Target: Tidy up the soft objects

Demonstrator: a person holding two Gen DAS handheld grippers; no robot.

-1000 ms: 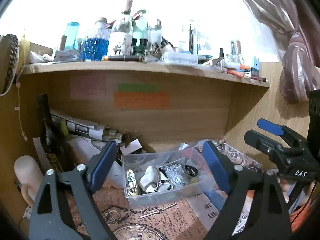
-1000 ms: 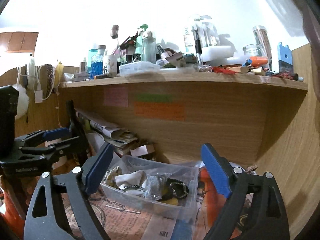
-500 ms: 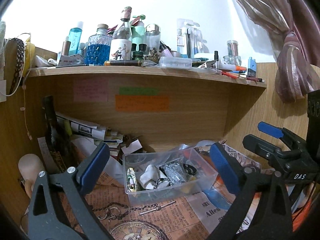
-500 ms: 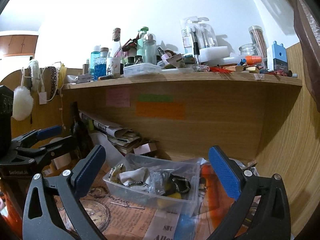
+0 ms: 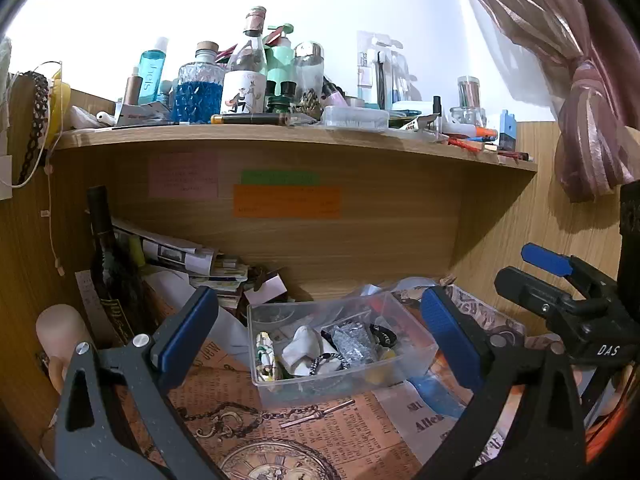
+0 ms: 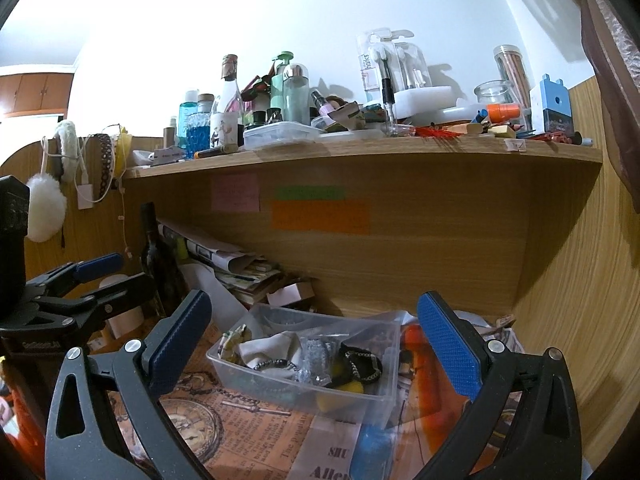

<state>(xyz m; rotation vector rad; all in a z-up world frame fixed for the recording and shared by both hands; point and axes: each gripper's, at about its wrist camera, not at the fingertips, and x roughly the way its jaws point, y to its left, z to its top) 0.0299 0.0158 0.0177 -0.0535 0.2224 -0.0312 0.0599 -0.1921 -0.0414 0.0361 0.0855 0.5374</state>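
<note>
A clear plastic box point(image 5: 416, 356) sits on the newspaper-covered desk under a wooden shelf; it also shows in the right wrist view point(image 6: 372, 398). It holds a white cloth point(image 5: 302, 350), a silver foil packet point(image 5: 354, 338), dark hair ties point(image 6: 362, 362) and a yellow item point(image 6: 340, 396). My left gripper point(image 5: 320, 332) is open and empty, held in front of the box. My right gripper point(image 6: 314, 338) is open and empty, also facing the box. Each gripper shows at the edge of the other's view.
The wooden shelf point(image 5: 280, 136) above carries several bottles, jars and pens. A dark bottle point(image 5: 110, 264) and stacked papers point(image 5: 180, 252) stand at the back left. A chain with a key point(image 5: 280, 416) lies before the box. A white puff point(image 6: 44, 208) hangs on the left wall.
Both grippers have drawn back and tilted slightly up, so the box looks lower and farther away. Both jaws have opened a little wider. Nothing was picked up.
</note>
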